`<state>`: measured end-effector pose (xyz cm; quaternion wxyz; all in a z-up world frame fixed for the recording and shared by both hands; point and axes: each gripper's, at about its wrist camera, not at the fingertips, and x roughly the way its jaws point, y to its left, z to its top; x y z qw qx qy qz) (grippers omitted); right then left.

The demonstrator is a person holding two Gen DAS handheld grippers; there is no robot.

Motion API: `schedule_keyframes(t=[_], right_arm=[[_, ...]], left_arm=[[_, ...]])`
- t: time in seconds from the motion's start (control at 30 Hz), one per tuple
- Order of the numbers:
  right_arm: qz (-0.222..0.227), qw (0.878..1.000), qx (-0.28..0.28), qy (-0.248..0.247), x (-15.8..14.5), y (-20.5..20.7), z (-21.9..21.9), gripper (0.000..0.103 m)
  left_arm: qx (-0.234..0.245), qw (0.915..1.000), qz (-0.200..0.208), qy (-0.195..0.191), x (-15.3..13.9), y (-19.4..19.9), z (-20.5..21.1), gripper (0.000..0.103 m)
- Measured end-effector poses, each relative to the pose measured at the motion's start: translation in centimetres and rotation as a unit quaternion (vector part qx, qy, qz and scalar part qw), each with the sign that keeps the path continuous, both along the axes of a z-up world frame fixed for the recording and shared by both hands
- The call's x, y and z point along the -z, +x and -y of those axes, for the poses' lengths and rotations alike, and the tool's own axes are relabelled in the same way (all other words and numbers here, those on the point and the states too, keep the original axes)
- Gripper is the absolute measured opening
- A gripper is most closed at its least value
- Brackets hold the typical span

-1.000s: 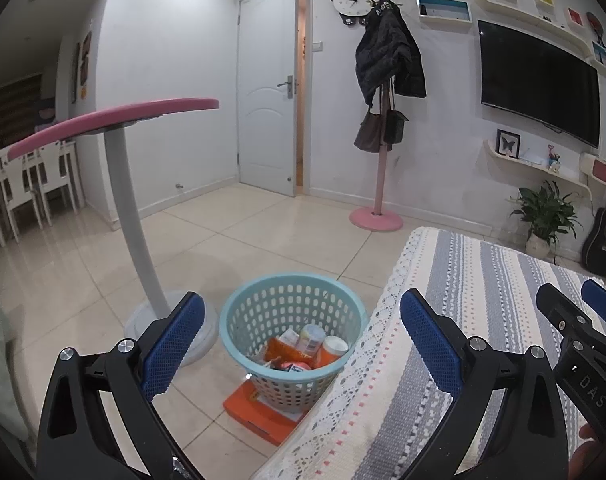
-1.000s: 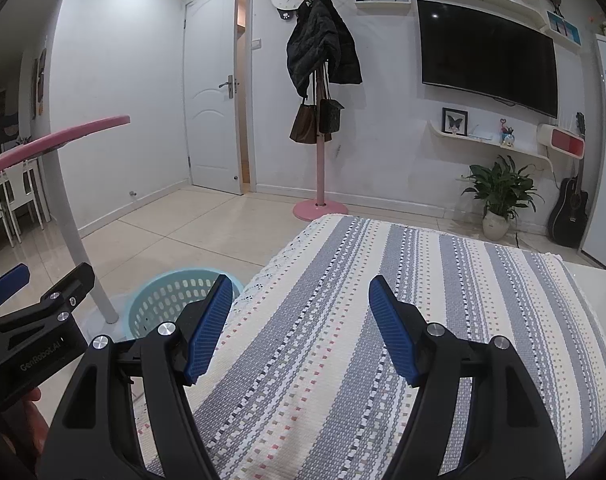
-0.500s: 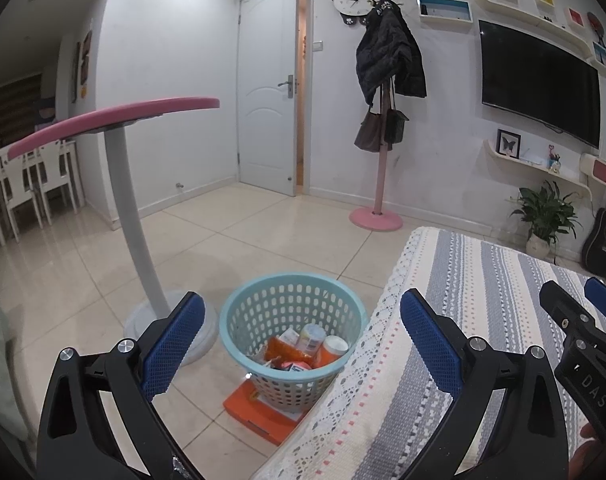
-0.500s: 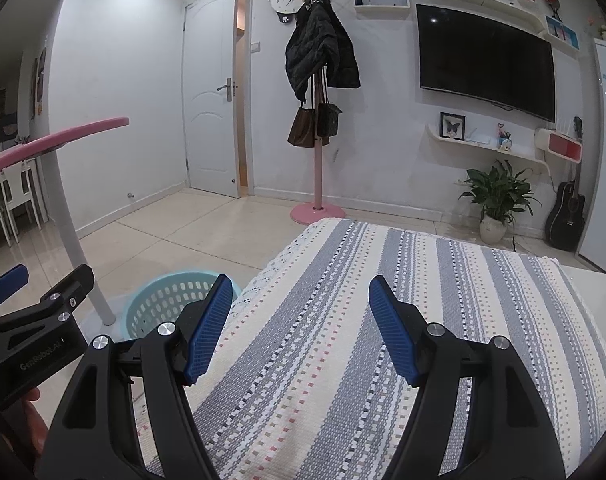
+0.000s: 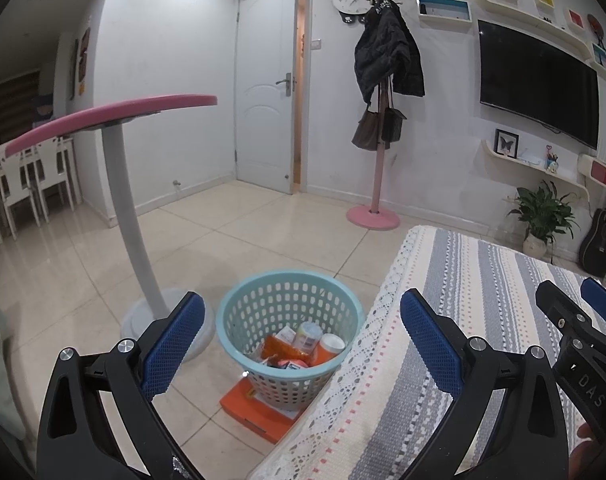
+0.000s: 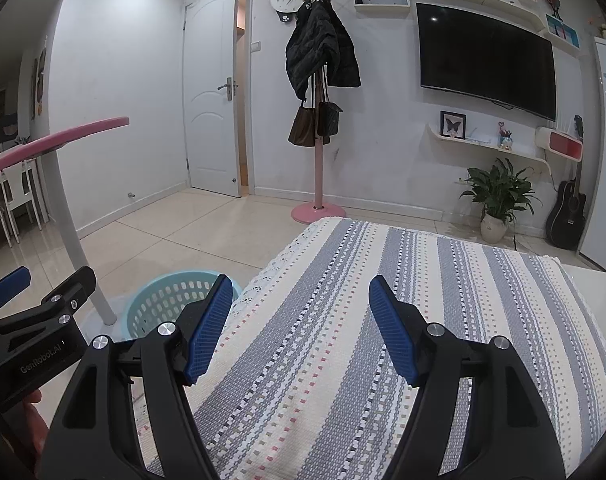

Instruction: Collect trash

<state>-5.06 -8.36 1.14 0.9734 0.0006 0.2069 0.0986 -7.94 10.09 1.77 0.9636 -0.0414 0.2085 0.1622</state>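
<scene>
A light blue plastic basket [image 5: 263, 300] stands on the floor beside the table; it holds several pieces of trash [image 5: 303, 346], among them orange packets and small tubs. Its rim also shows in the right wrist view [image 6: 159, 296]. My left gripper [image 5: 301, 344] is open and empty, held above the basket at the table's left edge. My right gripper [image 6: 299, 328] is open and empty above the striped tablecloth [image 6: 383, 320]. Each gripper shows at the edge of the other's view.
An orange flat box [image 5: 259, 408] lies under the basket. A pink-topped stand table [image 5: 123, 184] stands left of the basket. A pink coat rack [image 5: 379, 120], white door [image 5: 267, 100], wall TV, potted plant [image 6: 497, 196] and guitar line the far wall.
The right gripper's view has drifted slightly; otherwise both grippers stay open and nearly still.
</scene>
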Motion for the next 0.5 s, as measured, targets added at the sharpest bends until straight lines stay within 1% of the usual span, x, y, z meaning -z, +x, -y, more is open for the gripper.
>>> schedule_keyframes(t=[0.23, 0.4, 0.5], right_arm=[[0.0, 1.0, -0.001, 0.001, 0.05, -0.07, 0.0, 0.067], [-0.003, 1.0, -0.002, 0.003, 0.0, 0.04, 0.08, 0.067], [-0.004, 1.0, -0.002, 0.003, 0.06, 0.1, 0.1, 0.067]], left_arm=[[-0.015, 0.9999, -0.006, -0.001, 0.04, 0.24, -0.05, 0.095], [-0.032, 0.9994, -0.007, 0.013, -0.02, 0.07, 0.13, 0.095], [-0.035, 0.9993, -0.009, 0.013, -0.03, 0.05, 0.16, 0.095]])
